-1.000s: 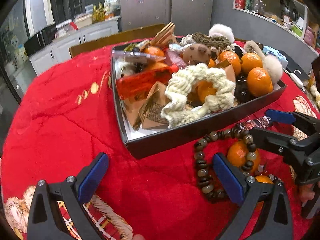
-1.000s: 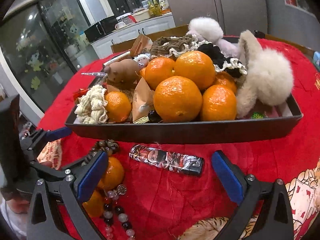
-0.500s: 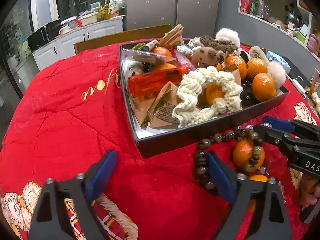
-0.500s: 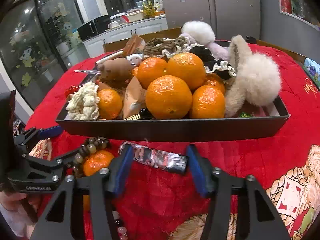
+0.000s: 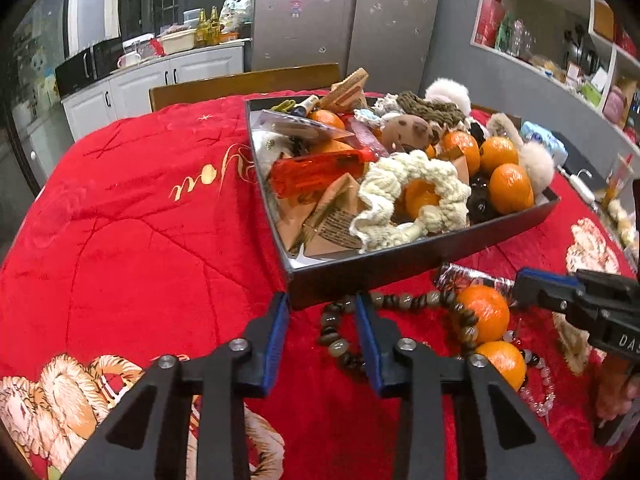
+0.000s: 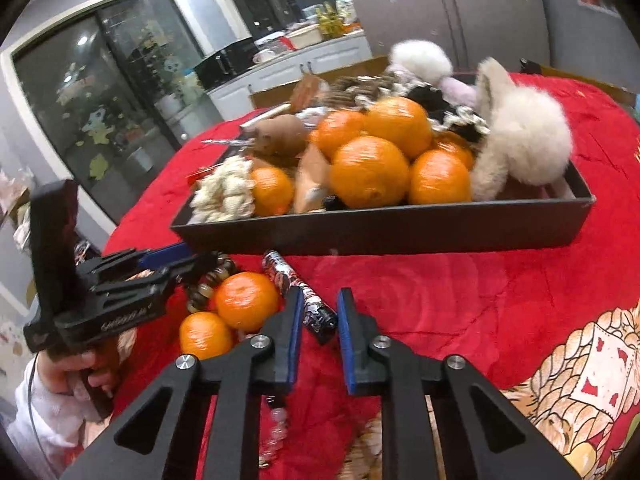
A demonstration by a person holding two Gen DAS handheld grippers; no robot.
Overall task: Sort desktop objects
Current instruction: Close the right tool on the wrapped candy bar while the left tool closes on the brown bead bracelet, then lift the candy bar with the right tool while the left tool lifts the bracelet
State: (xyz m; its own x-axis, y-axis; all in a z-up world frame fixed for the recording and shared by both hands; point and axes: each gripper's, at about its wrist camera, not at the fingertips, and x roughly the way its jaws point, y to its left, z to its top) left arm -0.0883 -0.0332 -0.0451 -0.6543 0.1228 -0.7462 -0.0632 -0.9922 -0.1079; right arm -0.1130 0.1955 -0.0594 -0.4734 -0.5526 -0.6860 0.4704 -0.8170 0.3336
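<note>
Oranges (image 6: pixel 370 170), a cream scrunchie (image 5: pixel 416 196), fluffy pompoms (image 6: pixel 528 140) and paper packets fill the black tray (image 6: pixel 380 228) on the red cloth (image 5: pixel 132 232). In front of the tray, on the cloth, lie a bead bracelet (image 5: pixel 336 336), two more oranges (image 6: pixel 247 300) and a printed lighter (image 6: pixel 304 300). The left gripper (image 5: pixel 322 312) has its jaws narrow and closing; between its blue pads I see only the tray corner and the first beads, and the pads do not press on anything. The right gripper (image 6: pixel 319 308) is also closing, with jaws almost together; the near end of the lighter is between the pads, but I cannot tell if they already press it. A hand (image 6: pixel 84 368) in a white sleeve holds the left tool.
</note>
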